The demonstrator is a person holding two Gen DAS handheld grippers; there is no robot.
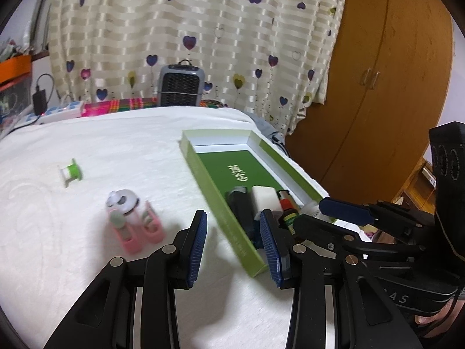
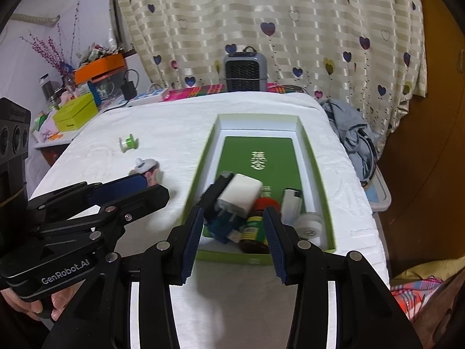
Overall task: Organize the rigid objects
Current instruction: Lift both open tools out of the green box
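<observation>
White bedding [image 2: 174, 133] carries both tongs, left gripper [image 1: 234, 247] and right gripper [image 2: 234, 241], jaws apart and empty, above the green tray [image 2: 316, 174] holding a white charger [image 2: 241, 195]; a spool [image 1: 70, 171] lies outside.

Left tool [image 1: 234, 242]: two black linkage arms with round silver pivot pins, each ending in a ribbed blue pad; white strips run along the inner edges of the arms. Right tool [image 2: 232, 241]: same build, black arms, silver pins, blue ribbed pads. Seen from the side at the lower left of the right wrist view, the left unit's black body bears white lettering "GenRobot.AI", with small screws at its joints and a black block with round recesses above.
</observation>
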